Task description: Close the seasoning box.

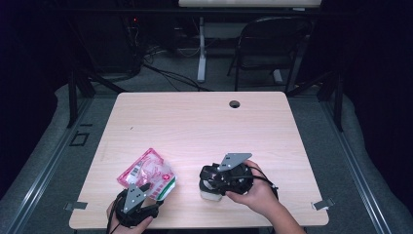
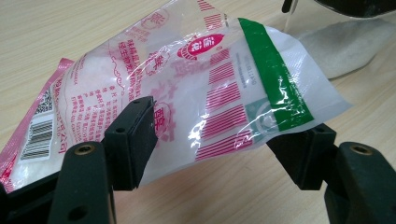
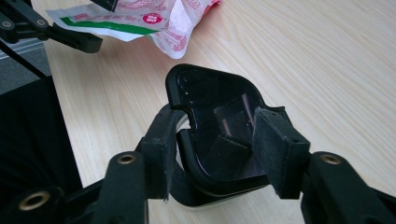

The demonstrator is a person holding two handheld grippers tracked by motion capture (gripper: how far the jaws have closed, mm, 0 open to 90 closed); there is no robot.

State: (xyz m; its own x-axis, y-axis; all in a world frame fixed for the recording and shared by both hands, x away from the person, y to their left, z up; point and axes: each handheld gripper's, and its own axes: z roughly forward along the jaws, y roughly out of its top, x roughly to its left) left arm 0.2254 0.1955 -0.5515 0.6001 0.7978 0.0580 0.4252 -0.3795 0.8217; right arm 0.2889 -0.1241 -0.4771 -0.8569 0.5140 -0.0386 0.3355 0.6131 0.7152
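Observation:
A pink, white and green plastic bag (image 1: pixel 148 170) lies on the wooden table (image 1: pixel 204 126) at the front left. In the left gripper view the bag (image 2: pixel 187 84) has its green-edged corner raised between the wide-apart jaws of my left gripper (image 2: pixel 219 144); the pads do not press on it. A small white container with a black lid (image 1: pixel 210 194) stands at the front middle. My right gripper (image 1: pixel 207 178) comes at it from the right. In the right gripper view the lid (image 3: pixel 215 107) sits between the spread jaws of my right gripper (image 3: pixel 217 144), and a gap shows beside the left pad.
A cable hole (image 1: pixel 234 104) is near the table's far edge. A black folding chair (image 1: pixel 270 44) and a desk leg (image 1: pixel 201 53) stand on the floor behind the table. Bare wood stretches across the far half of the table.

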